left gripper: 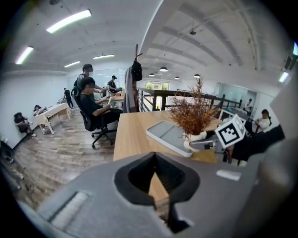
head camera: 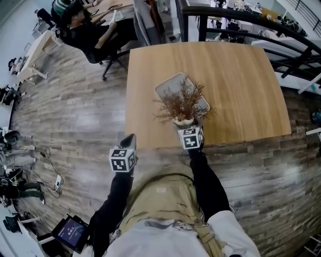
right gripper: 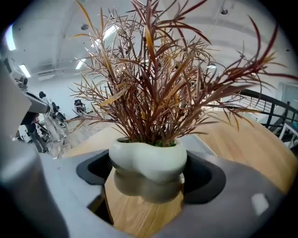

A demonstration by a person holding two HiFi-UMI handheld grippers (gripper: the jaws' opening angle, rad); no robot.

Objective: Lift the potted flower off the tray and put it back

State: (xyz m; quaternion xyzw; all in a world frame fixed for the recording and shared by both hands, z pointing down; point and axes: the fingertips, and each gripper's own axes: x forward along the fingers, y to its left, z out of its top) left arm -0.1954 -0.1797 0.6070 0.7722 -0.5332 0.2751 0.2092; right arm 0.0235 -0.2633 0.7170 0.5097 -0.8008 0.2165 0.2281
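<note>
The potted flower (head camera: 183,103), rusty-brown dried sprigs in a white lumpy pot (right gripper: 148,160), hangs just above the wooden table (head camera: 241,80), on the near side of the grey tray (head camera: 170,84). My right gripper (head camera: 187,128) is shut on the pot, one jaw on each side (right gripper: 149,175). In the left gripper view the pot (left gripper: 195,139) shows beside the tray's near corner (left gripper: 166,132). My left gripper (head camera: 128,143) is off the table's left front corner, over the floor, shut with nothing in it (left gripper: 156,174).
A person in an office chair (head camera: 93,32) sits past the table's far left corner. A dark railing (head camera: 241,15) runs behind the table. Cables and gear (head camera: 20,175) lie on the wood floor at the left.
</note>
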